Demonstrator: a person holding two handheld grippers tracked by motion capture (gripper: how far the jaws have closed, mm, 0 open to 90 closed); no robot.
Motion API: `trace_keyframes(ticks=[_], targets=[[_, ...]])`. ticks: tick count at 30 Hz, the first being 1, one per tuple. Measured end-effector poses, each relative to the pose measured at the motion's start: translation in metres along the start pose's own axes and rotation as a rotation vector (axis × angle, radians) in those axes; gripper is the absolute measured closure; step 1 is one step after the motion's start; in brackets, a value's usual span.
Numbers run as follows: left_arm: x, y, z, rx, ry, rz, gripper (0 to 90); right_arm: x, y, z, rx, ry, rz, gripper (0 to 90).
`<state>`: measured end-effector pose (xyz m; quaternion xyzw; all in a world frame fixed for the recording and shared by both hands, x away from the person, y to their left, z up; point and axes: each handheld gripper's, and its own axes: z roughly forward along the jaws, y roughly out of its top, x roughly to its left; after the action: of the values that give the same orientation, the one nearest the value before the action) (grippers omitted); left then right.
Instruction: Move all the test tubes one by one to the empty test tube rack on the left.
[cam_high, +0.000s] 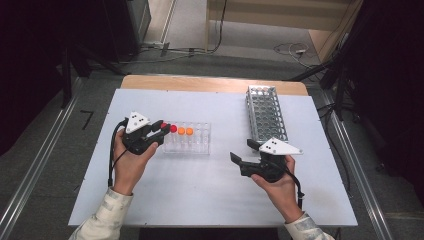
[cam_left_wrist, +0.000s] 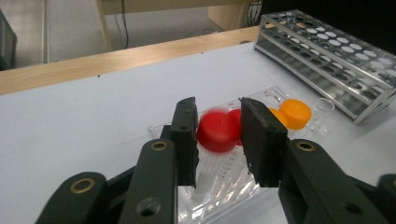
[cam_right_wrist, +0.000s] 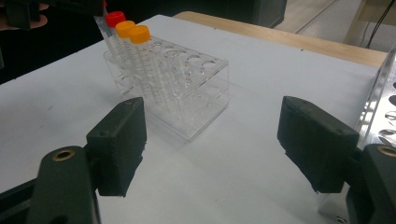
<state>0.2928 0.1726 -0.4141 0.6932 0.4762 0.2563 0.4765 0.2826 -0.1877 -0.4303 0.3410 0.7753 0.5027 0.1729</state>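
A clear plastic rack (cam_high: 196, 141) (cam_right_wrist: 205, 93) holds two orange-capped tubes (cam_high: 185, 131) (cam_left_wrist: 295, 112) (cam_right_wrist: 140, 33) and a red-capped tube (cam_high: 173, 128) (cam_right_wrist: 115, 18). My left gripper (cam_high: 164, 127) (cam_left_wrist: 217, 114) is at the rack's left end. Another red-capped tube (cam_left_wrist: 217, 131), blurred, stands between its jaws above the rack, and the pads look slightly apart from it. My right gripper (cam_high: 241, 150) (cam_right_wrist: 212, 121) hovers over bare table right of the rack, open wide and holding nothing.
A long metal tube rack (cam_high: 265, 115) (cam_left_wrist: 327, 51) lies at the back right, close beside my right gripper. The white table top (cam_high: 200, 190) ends in a wooden strip (cam_high: 210, 82) at the far edge.
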Motion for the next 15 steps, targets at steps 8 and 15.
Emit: trace_keyframes(ticks=[8,15], targets=[[0.0013,0.0009,-0.0024,-0.003,-0.011,-0.023,55.4,-0.0005,0.0001,-0.0008,0.000,-0.003,0.003,22.3],[-0.0003,-0.0004,-0.0083,-0.023,-0.024,-0.044,41.1,-0.0038,-0.0003,-0.0020,0.000,-0.011,0.008,22.4]])
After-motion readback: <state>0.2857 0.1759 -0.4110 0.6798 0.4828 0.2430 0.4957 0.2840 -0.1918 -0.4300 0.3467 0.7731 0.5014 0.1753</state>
